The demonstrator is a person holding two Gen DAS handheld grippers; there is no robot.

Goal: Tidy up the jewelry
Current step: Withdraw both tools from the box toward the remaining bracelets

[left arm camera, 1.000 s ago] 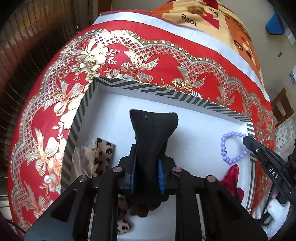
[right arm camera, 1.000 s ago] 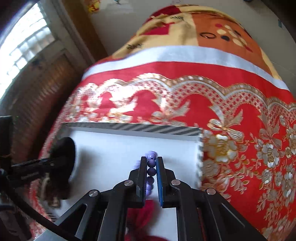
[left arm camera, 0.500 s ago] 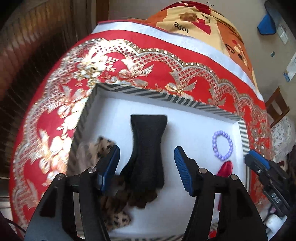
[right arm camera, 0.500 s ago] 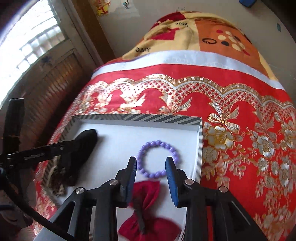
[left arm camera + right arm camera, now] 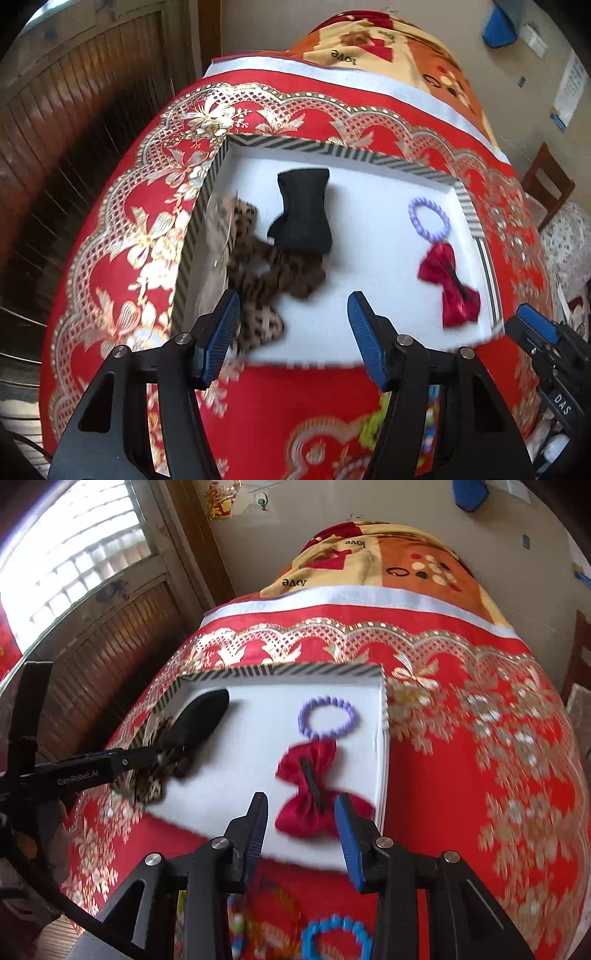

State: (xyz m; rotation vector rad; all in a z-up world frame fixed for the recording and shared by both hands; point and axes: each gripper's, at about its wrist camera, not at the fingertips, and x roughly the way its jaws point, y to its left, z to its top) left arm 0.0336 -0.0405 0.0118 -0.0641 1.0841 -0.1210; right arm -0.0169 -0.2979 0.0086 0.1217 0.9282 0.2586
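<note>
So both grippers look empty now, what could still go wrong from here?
The black bow lies partly on the leopard scrunchie, so a later grab might drag both. The blue bracelet on the cloth sits close under the right gripper, whose jaws are opening, among other small pieces; it could snag a neighbour.

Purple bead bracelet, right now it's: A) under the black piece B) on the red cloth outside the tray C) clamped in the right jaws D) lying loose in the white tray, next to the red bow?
D: the purple bead bracelet lies free on the white tray, just beyond the red bow.
</note>
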